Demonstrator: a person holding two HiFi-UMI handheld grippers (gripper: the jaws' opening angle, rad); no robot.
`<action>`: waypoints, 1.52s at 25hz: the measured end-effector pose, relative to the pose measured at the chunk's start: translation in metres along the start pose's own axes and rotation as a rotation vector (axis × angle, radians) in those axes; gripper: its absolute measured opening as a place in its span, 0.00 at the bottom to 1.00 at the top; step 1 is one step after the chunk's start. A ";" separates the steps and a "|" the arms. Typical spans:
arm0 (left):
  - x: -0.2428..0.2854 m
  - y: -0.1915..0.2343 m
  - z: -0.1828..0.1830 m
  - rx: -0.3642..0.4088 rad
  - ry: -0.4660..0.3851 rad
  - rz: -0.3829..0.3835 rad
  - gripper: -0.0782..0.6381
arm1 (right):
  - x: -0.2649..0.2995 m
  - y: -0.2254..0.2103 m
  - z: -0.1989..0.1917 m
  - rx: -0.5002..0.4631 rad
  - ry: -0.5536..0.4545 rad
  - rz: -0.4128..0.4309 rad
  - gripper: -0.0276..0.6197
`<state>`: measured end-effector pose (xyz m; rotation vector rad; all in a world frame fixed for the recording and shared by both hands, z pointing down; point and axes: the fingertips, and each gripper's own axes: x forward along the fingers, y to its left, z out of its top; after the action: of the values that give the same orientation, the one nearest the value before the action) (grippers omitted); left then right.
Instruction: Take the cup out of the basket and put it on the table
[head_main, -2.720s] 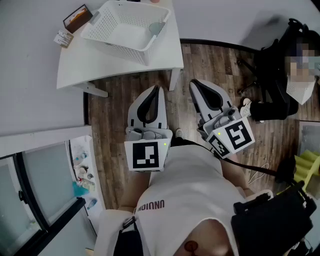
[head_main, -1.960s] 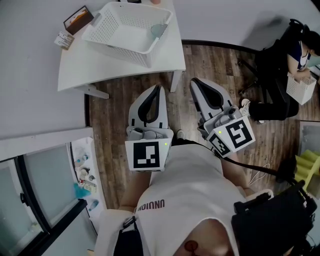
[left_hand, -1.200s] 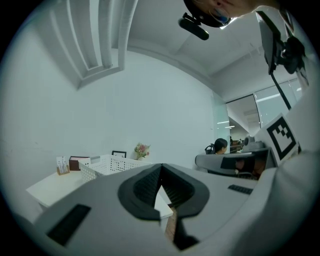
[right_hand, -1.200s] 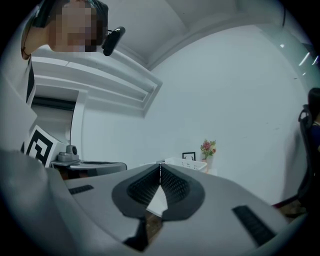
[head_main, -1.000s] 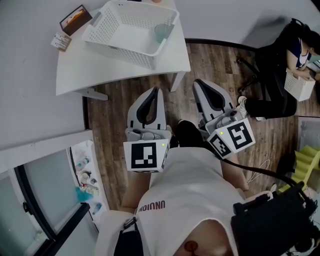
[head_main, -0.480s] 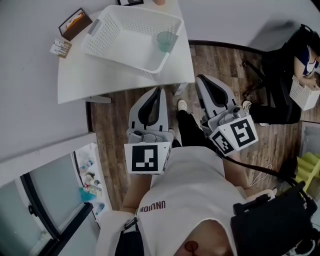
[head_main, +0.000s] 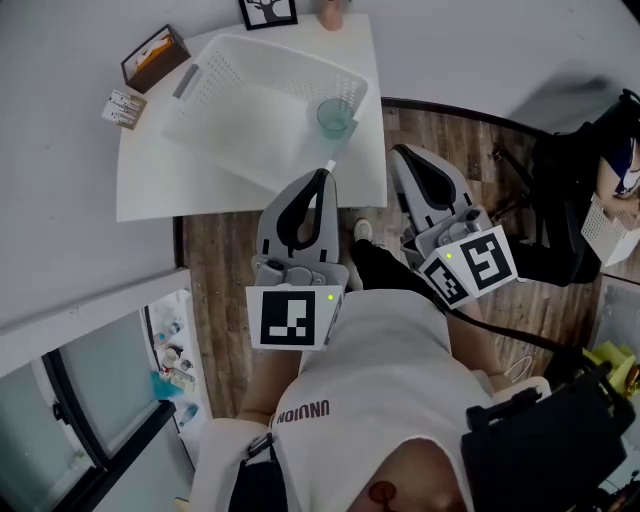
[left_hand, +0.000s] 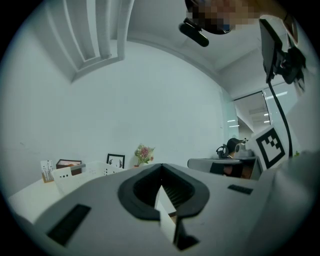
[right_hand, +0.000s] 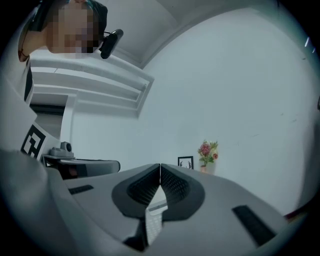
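Note:
A translucent teal cup (head_main: 335, 117) stands upright in the near right corner of the white mesh basket (head_main: 240, 105), which sits on the white table (head_main: 170, 190). My left gripper (head_main: 322, 173) is shut and empty, its tips at the table's front edge just short of the basket. My right gripper (head_main: 399, 151) is shut and empty too, off the table's right side over the wooden floor. In the left gripper view the jaws (left_hand: 161, 166) meet and the basket (left_hand: 75, 176) shows low at the left. The right gripper view shows closed jaws (right_hand: 160, 166); the cup is hidden there.
At the table's far left lie a brown box (head_main: 155, 58) and a small card (head_main: 124, 106). A picture frame (head_main: 269, 12) and a flower vase (head_main: 332, 14) stand along the wall. A person (head_main: 615, 175) sits at the right. A glass partition (head_main: 90, 400) runs at the lower left.
I have stepped toward the table, and both grippers came forward with me. The left tips now reach the table's front edge. The jaws stayed shut and the cup has not moved.

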<state>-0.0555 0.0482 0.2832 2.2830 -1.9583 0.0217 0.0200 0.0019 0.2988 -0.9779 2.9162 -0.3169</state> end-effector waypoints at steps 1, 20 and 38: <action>0.006 0.001 0.003 -0.001 -0.003 0.009 0.13 | 0.004 -0.004 0.002 0.002 -0.001 0.012 0.07; 0.074 0.018 0.031 0.087 -0.037 0.142 0.13 | 0.063 -0.060 0.019 0.015 0.007 0.170 0.07; 0.107 0.073 0.055 0.128 -0.038 0.107 0.13 | 0.110 -0.072 0.038 0.029 -0.055 0.081 0.07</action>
<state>-0.1149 -0.0734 0.2458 2.2677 -2.1551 0.1183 -0.0211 -0.1266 0.2788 -0.8477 2.8836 -0.3215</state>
